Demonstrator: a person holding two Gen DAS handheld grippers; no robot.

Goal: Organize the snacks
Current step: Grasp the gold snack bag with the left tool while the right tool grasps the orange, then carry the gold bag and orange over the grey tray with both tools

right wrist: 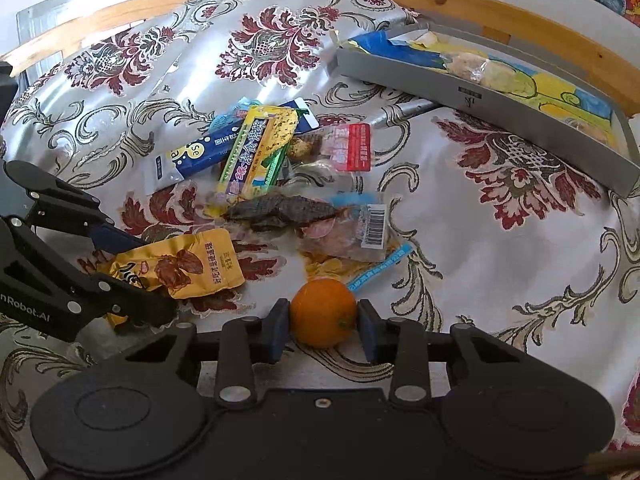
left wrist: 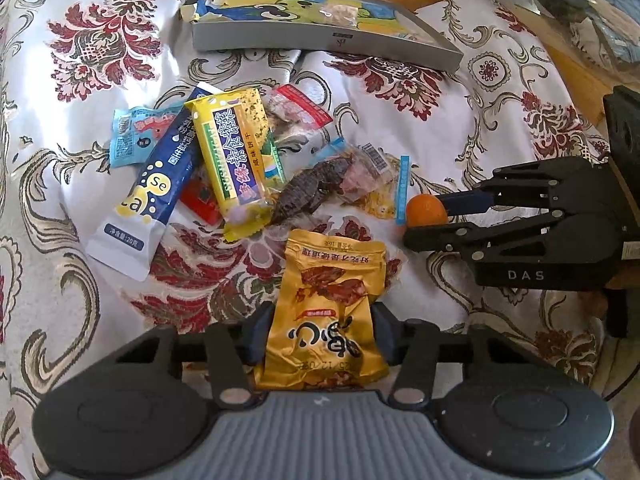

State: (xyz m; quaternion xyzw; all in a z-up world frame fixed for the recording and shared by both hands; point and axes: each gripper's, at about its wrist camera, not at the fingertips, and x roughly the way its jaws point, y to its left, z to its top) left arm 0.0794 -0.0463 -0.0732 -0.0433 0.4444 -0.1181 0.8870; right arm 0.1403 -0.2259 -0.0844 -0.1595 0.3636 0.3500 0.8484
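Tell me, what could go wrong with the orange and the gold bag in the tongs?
The orange is round, and the right tongs touch only its sides, so it might slip and roll off. The gold bag in the left tongs is crinkly and could slide out. Both sit near the snack pile, so a swing might scatter it.

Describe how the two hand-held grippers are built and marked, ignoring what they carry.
Both are matte black linkage frames with silver rivets and dark blue pads on the fingertips. The left hand-held gripper has a ribbed grey body between two round black housings; white lettering ending "nRobot.AI" runs along its side. The right hand-held gripper has a flat black body with a centre screw, and "DAS" printed on its side.
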